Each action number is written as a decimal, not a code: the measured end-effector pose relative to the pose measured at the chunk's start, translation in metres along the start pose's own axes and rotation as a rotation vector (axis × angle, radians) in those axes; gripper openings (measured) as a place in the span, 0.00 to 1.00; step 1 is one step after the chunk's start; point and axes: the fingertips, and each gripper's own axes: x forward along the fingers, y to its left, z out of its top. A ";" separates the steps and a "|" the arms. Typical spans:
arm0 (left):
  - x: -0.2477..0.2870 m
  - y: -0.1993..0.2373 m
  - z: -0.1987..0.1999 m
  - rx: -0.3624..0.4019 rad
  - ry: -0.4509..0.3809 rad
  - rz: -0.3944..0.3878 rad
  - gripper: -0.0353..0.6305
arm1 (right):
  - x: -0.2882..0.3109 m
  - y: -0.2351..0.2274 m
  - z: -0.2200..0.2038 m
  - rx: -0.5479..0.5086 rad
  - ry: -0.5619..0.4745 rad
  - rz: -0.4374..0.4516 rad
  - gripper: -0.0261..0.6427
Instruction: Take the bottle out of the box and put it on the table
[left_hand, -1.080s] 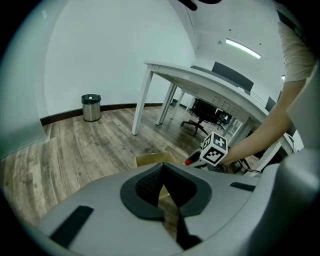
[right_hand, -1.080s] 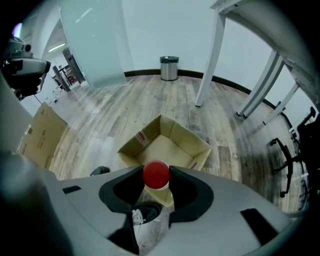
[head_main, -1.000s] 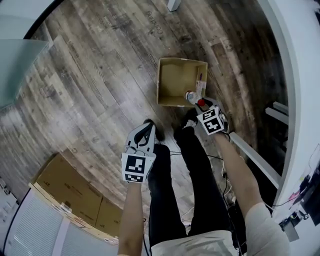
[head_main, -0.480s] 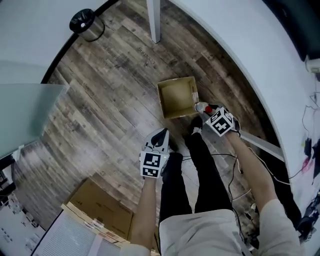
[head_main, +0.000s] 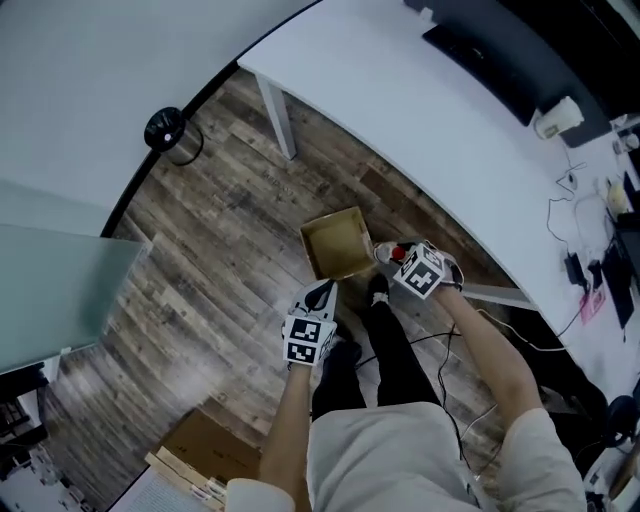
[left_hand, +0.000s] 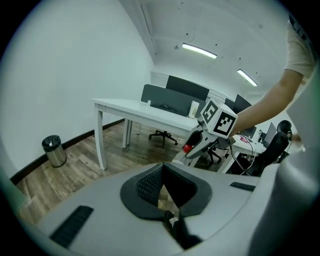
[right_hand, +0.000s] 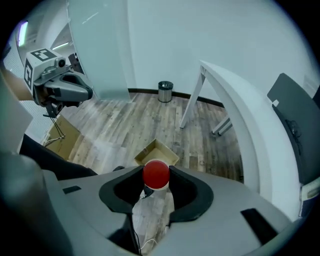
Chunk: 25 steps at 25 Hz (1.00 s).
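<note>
1. Bottle (right_hand: 156, 175) with a red cap is clamped between the jaws of the right gripper (right_hand: 156, 184); both pads press against its neck, just under the cap.
2. From the head view, that right gripper (head_main: 397, 256) points steeply down and holds the bottle (head_main: 390, 252) clear of the floor, just beside the near right corner of the box (head_main: 327, 219). The bottle is outside the box.
3. The cardboard box lies open on the wooden floor, close in front of the person's feet.
4. The left gripper (left_hand: 164, 185) has its jaws closed together, tips touching, with nothing held between them. It hangs over the floor just on the near side of the box (head_main: 318, 297).
5. The white table (head_main: 400, 130) stands beyond the box, and the bottle is not on it.
6. A small round bin (head_main: 165, 131) stands by the wall, well apart from the box.
</note>
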 end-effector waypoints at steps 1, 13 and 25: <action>-0.004 -0.007 0.009 0.006 -0.004 -0.006 0.07 | -0.014 0.002 0.002 -0.008 -0.003 -0.002 0.31; -0.001 -0.059 0.110 0.134 -0.041 -0.095 0.07 | -0.144 -0.015 0.048 -0.162 -0.038 0.016 0.31; 0.039 -0.115 0.208 0.185 -0.100 -0.209 0.07 | -0.250 -0.080 0.070 -0.167 -0.083 -0.020 0.31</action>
